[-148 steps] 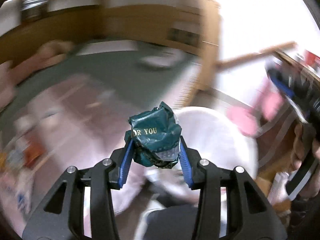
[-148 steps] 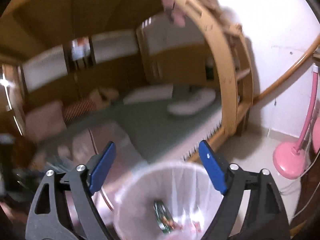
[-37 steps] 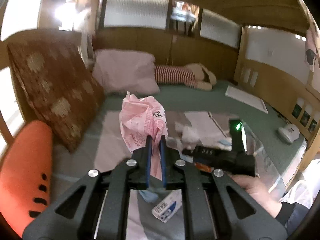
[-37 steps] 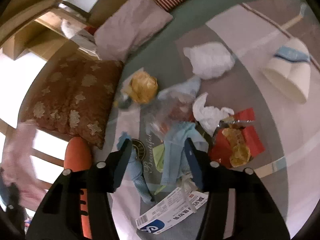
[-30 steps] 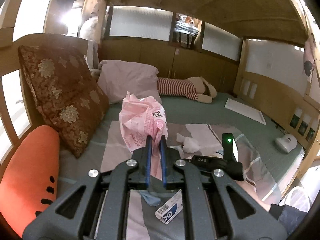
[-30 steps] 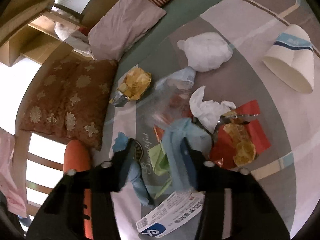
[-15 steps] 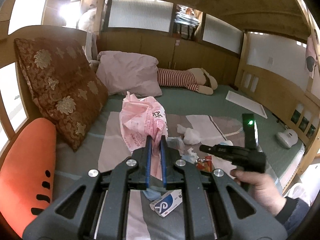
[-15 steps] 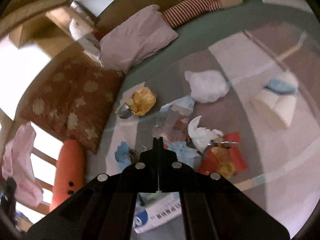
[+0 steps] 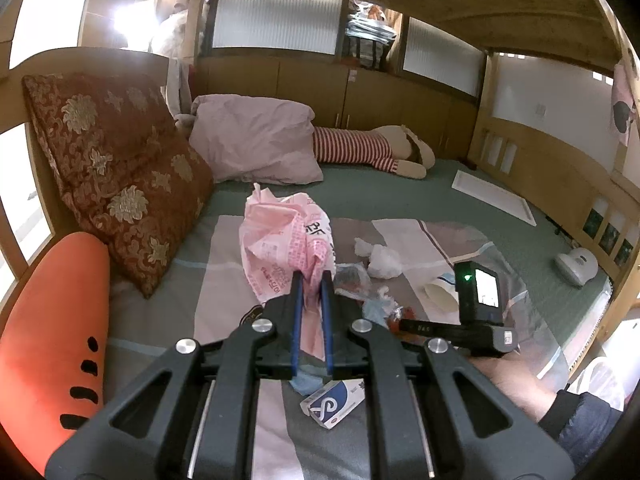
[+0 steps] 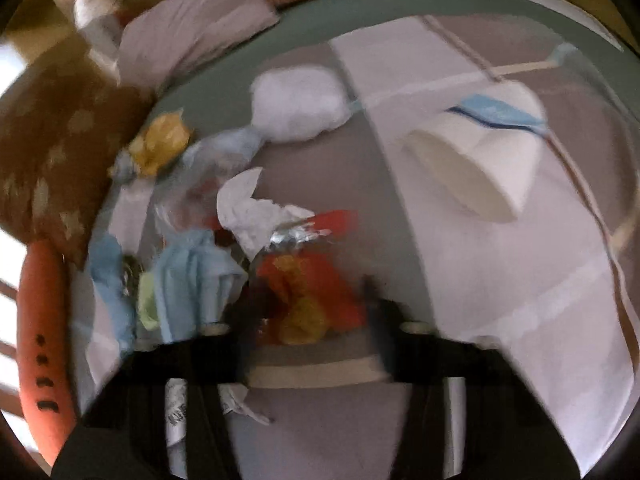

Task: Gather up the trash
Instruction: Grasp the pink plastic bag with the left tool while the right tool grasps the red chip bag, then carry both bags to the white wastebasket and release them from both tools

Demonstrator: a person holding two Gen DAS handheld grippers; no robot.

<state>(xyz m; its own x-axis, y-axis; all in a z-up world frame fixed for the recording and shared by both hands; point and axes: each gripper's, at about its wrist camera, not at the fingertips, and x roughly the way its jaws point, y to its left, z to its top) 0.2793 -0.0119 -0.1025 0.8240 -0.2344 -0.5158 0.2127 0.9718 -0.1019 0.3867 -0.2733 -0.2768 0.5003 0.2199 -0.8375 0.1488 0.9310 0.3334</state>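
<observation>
My left gripper [image 9: 311,280] is shut on a crumpled pink plastic bag [image 9: 280,240] and holds it above the bed. The trash pile [image 9: 372,300] lies on the striped blanket below it. In the blurred right wrist view my right gripper [image 10: 308,280] is open, its fingers on either side of a red and yellow snack wrapper [image 10: 308,292]. Around it lie a white tissue [image 10: 256,212], blue crumpled pieces [image 10: 192,276], a yellow wrapper [image 10: 160,144], a white wad [image 10: 296,108] and a paper cup [image 10: 476,160] on its side. The right gripper [image 9: 460,332] also shows in the left wrist view.
A brown patterned cushion [image 9: 116,176], an orange carrot pillow [image 9: 52,336] and a pink pillow [image 9: 256,144] stand at the left and back. A small white and blue box [image 9: 334,402] lies near the front. A white-lined bin [image 9: 600,384] stands at the bed's right edge.
My right gripper has opened from shut and dropped close over the red wrapper. My left gripper still holds the pink bag and has barely moved.
</observation>
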